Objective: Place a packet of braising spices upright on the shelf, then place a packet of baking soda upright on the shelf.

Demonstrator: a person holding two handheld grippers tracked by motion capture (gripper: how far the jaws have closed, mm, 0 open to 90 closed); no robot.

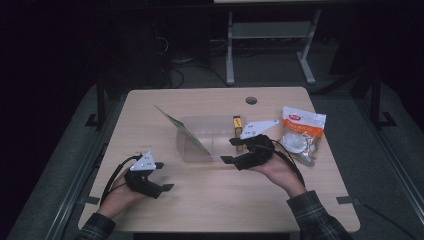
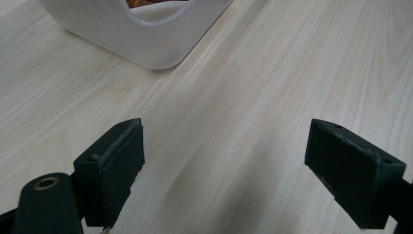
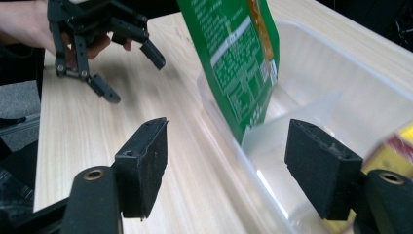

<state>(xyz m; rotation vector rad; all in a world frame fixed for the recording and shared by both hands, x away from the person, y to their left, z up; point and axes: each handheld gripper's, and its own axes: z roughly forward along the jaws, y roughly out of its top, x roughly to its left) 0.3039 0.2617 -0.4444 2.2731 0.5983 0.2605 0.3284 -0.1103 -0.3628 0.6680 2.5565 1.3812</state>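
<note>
Left tongs [image 1: 161, 176] sat nearest, jaws wide, nothing between them, low over the bare table [image 1: 210, 200]. Right tongs [image 1: 232, 150] were also open and empty, at the near right corner of the clear bin [image 1: 200, 131] mid-table. Green pouch [image 1: 182, 130] leaned upright against the bin's left end (lower edge inside), yellow packet [image 1: 237, 123] at its right end. Orange-white bag [image 1: 301, 131] lay just right of the bin.

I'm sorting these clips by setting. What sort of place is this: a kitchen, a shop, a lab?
Most likely a lab or office workroom, not a kitchen. A plain wooden desk with a cable hole stands on grey carpet; behind it, another desk's white metal legs and loose cables lie in the dark.
</note>
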